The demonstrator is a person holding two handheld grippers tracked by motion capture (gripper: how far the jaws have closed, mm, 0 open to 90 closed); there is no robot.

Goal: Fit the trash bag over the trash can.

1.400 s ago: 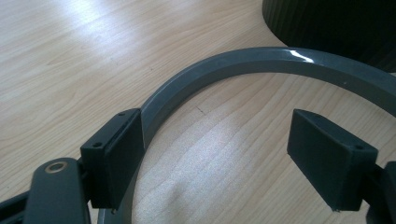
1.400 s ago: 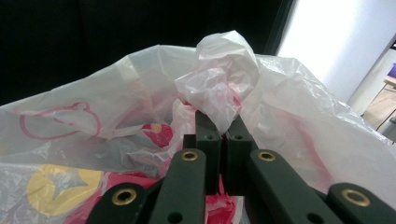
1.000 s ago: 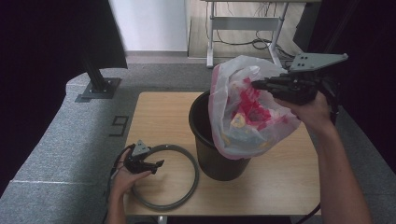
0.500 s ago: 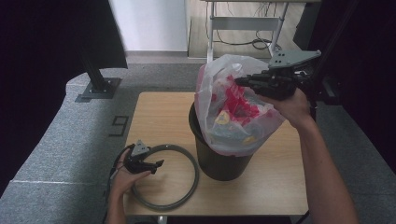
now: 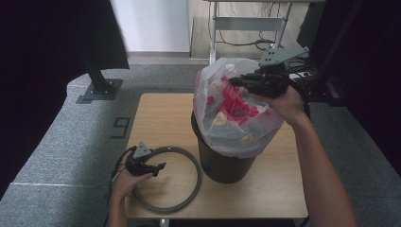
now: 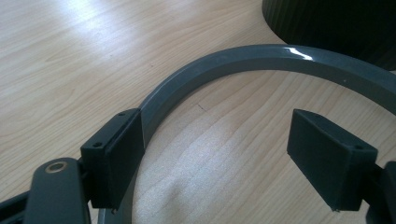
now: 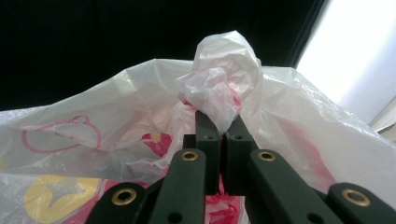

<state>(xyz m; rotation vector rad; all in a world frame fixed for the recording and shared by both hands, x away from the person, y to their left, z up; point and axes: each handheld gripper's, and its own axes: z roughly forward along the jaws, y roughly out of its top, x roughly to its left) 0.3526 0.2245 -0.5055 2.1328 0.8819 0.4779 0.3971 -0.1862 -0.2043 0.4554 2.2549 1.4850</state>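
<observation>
A translucent white plastic bag (image 5: 236, 118) with red and yellow print hangs in the mouth of a black bin (image 5: 222, 163) on the wooden table (image 5: 161, 113). My right gripper (image 5: 234, 81) holds the bag from the right, above the bin. Its jaws are shut on the bag's bunched top (image 7: 224, 79), which sticks out past the right gripper (image 7: 223, 126). A grey ring (image 5: 189, 189) lies flat on the table left of the bin. My left gripper (image 5: 161, 166) rests open at the ring's left side. In the left gripper view, one jaw of the gripper (image 6: 219, 135) lies over the ring's band (image 6: 243, 58) and the other inside the loop.
The bin's ribbed wall (image 6: 336, 23) stands just beyond the ring. Grey carpet (image 5: 71, 156) surrounds the table. A metal stand base (image 5: 97, 92) sits at the back left and a desk frame with cables (image 5: 246, 28) at the back.
My right gripper has carried the bag leftwards and slightly down, from the bin's right rim to over its mouth. The left gripper and the ring have stayed put.
</observation>
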